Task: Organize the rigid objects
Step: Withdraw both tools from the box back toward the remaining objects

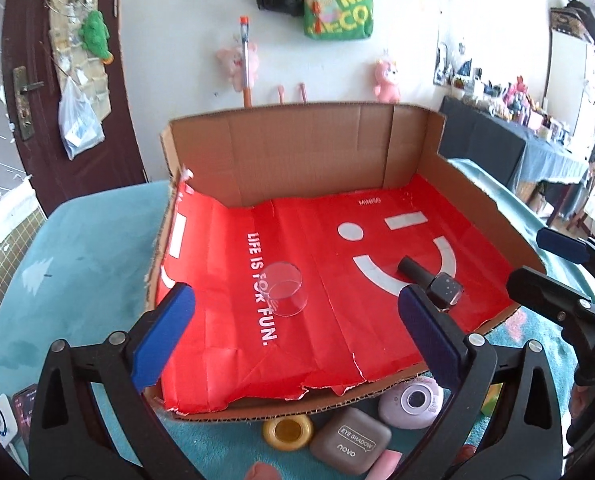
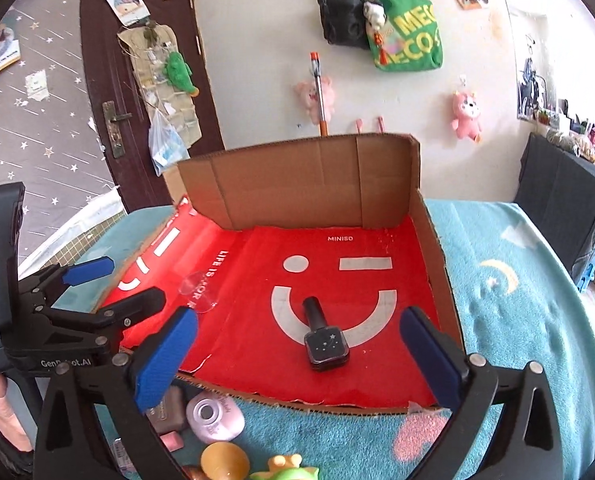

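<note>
A cardboard box (image 1: 305, 148) lined with red paper lies on the teal cloth. Inside it a clear glass cup (image 1: 284, 289) lies on its side and a black nail-polish bottle (image 1: 431, 282) lies at the right. Both also show in the right wrist view: the cup (image 2: 199, 292) and the bottle (image 2: 323, 340). My left gripper (image 1: 295, 340) is open and empty at the box's front edge. My right gripper (image 2: 299, 354) is open and empty over the front of the box, near the bottle.
Loose items lie before the box: a yellow round case (image 1: 287, 433), a grey eye-shadow case (image 1: 351, 445), a lilac compact (image 1: 413, 402), a pink piece (image 1: 383, 466). A green toy (image 2: 285, 470) sits at the bottom of the right wrist view. The left gripper (image 2: 73, 304) appears at the right view's left.
</note>
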### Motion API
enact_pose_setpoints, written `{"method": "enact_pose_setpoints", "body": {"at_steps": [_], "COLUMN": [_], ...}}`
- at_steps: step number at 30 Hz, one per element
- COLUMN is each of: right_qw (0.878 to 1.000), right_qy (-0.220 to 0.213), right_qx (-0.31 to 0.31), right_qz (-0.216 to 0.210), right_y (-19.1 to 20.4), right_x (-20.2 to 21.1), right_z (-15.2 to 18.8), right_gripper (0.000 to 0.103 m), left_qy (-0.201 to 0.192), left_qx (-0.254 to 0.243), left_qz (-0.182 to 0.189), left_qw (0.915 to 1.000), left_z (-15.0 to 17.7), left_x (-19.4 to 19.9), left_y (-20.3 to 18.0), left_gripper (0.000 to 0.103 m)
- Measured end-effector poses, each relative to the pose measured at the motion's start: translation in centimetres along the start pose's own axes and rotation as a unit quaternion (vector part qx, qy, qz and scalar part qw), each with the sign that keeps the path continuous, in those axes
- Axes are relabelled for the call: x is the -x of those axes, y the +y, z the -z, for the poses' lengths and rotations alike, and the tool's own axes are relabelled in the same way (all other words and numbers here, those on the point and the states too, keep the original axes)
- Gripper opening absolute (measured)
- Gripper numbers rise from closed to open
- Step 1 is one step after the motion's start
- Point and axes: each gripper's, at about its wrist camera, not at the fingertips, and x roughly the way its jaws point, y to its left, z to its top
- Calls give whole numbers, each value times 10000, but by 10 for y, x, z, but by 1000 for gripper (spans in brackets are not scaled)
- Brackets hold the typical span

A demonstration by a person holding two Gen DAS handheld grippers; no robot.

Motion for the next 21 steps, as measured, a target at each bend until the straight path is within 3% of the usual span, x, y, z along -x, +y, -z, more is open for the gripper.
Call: {"method": "enact_pose_setpoints", "body": {"at_steps": [8,14,21], "right_qw": [9994,9988,9988], "right_qy": [-331,-469,-485], "right_qx": [-58,-20,52], "right_qz": [-102,-105,-16], "right_y": [6,15,25], "right_x": [26,41,51], "right_z": [11,22,38], "right_gripper": [103,103,103], "left_qy": [-109,-10,-119], "left_qx": [1,270,285], "left_qz": [4,353,40], "left_qw": [9999,9990,9995], "left_z": [13,25,38], "left_x": [18,30,44], "left_y": [2,9,13], "left_gripper": [103,103,103]}}
